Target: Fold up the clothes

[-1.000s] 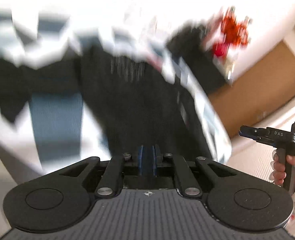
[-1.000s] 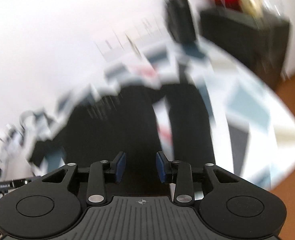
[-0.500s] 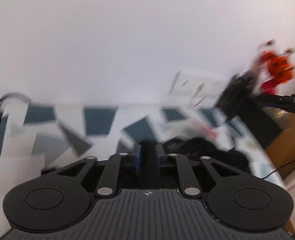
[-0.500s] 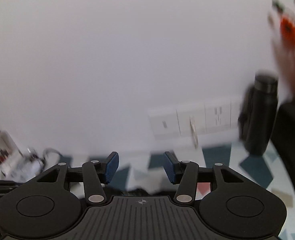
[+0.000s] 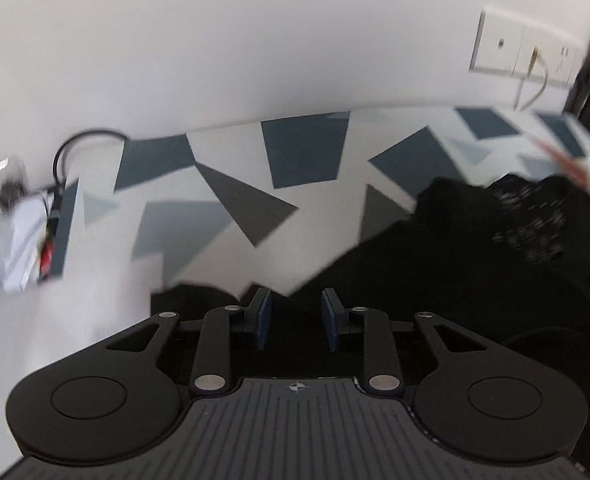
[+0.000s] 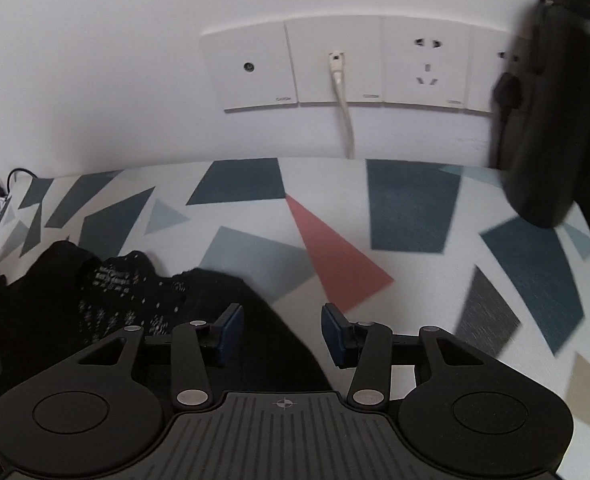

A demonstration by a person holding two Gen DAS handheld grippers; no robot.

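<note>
Patterned tablecloth [image 6: 251,256] bears a black garment [image 5: 475,264]; left gripper [image 5: 297,316] and right gripper [image 6: 281,332] gape, empty.

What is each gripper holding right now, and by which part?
Nothing. The left gripper and right gripper are both open with nothing between the fingers; the black garment lies on the patterned table beneath them.

Both wrist views look low across the patterned table [image 5: 231,184] toward the wall

garment [image 6: 107,300] – black knit cloth, matt | tablecloth [image 6: 255,252] – smooth, printed | wall sockets [image 6: 335,68] – glossy white plastic
</note>
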